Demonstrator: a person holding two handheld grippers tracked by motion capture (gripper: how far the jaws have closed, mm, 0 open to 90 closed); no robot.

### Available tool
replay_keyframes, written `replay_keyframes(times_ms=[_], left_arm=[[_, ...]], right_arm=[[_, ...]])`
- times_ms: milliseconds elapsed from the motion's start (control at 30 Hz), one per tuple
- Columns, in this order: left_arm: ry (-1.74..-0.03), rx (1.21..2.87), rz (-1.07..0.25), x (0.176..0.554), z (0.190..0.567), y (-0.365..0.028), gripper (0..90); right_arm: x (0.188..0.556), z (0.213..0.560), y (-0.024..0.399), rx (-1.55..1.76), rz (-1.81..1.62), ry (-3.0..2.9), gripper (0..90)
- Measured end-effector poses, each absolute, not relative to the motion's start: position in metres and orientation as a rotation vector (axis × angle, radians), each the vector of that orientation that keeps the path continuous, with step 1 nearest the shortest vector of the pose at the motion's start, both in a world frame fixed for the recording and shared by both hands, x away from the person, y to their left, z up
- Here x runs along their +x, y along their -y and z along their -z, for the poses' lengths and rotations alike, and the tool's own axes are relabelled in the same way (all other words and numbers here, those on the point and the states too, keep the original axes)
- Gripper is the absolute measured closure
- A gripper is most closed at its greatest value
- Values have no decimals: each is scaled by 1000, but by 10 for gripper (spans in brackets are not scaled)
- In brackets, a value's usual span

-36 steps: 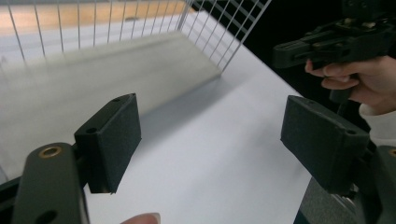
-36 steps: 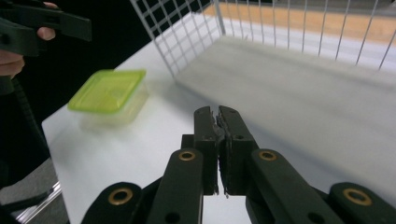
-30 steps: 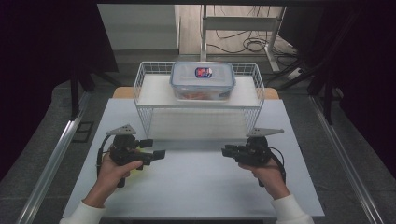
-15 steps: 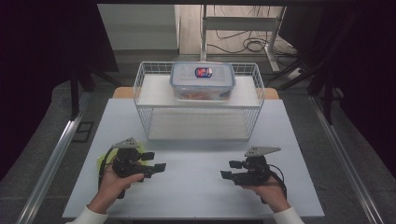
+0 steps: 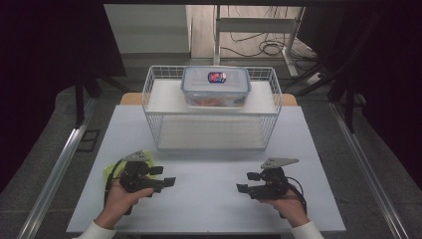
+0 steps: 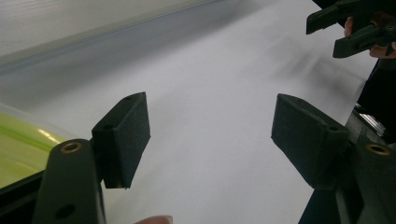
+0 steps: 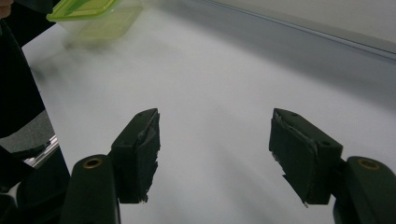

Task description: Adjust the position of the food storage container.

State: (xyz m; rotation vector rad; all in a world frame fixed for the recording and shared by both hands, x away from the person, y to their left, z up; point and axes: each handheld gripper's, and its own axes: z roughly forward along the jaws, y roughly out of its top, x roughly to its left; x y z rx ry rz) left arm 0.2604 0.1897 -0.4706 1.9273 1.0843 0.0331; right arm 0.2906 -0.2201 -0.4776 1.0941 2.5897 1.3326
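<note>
Left tongs (image 5: 166, 182): black, two flat padded jaws, grey three-cornered plate on top; held low over the table (image 5: 209, 199), jaws spread, nothing between them, lately narrowed a little.

Right tongs (image 5: 244, 188): same build, pads frayed at the edges in the right gripper view; jaws spread wide, just opened, empty. Pointed toward the left tongs, well apart from them.

Green box (image 5: 110, 173): lime, translucent plastic, flat lid with rounded corners; just beside the left tongs on their outer side, partly hidden under them in the high view. Seen at the lower left edge of the left gripper view (image 6: 21, 149), close by the left jaw; in the right gripper view (image 7: 93, 14), far ahead of the right tongs, blurred. Touching or not: cannot tell.

Basket (image 5: 154, 107): white wire, rectangular, open top; beyond both tongs, midway between them.

Clear box (image 5: 215, 85): transparent plastic, blue-rimmed lid with a red-and-blue label, reddish contents; resting on the basket's far part.

Table: matte white, smooth.
</note>
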Motion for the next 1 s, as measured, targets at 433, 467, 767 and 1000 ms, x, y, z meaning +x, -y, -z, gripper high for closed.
replay_keyframes(times_ms=[433,467,767,1000], left_arm=[[-1080,1990,-62,259,471,-203,722],[-1076,1994,-60,259,470,-204,764],[-1136,1942,-128,264,464,-234,888],[-1209,1910,-165,270,470,-252,896]], right_arm=[[291,480,220,1098,-1281,-2599,325],[292,480,220,1098,-1282,-2599,325],[292,483,219,1097,-1251,-2609,319],[292,486,217,1083,-1238,-2619,314]])
